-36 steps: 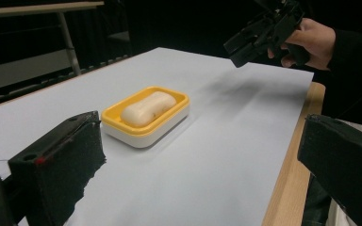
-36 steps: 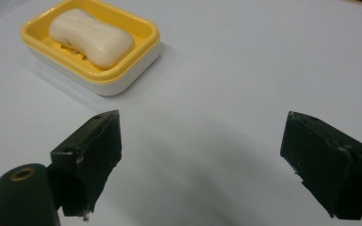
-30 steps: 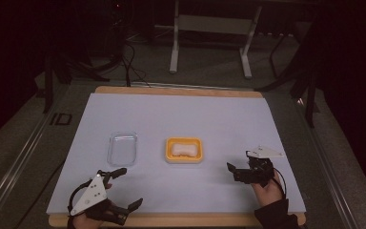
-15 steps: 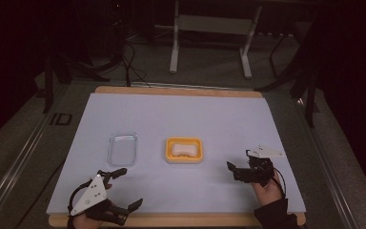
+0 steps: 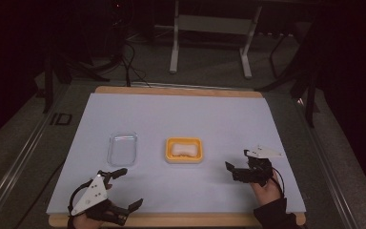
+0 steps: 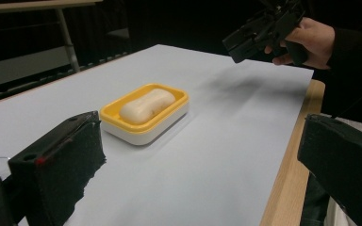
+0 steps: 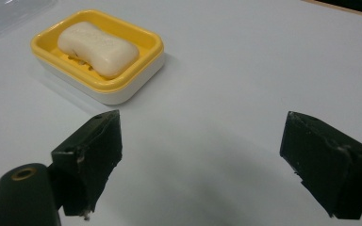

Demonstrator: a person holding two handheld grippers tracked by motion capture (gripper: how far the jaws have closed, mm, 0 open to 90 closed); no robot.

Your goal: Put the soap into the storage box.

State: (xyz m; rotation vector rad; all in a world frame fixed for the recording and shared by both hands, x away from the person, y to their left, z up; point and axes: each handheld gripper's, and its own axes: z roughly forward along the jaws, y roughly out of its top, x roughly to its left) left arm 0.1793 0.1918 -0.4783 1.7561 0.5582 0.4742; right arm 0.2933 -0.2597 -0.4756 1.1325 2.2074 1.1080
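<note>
Soap (image 5: 184, 149), one bar, lies in one yellow dish (image 5: 184, 157) mid-table beside one clear lid (image 5: 122, 148); nothing has moved. Left gripper (image 5: 127, 189) and right gripper (image 5: 237, 164) both hover wide open, empty.

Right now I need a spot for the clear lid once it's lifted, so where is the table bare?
Bare sheet runs behind the clear lid and the yellow soap dish, up to the far wooden edge. Another free patch lies between the left gripper and the right gripper. The gap between lid and dish is tightest.
</note>
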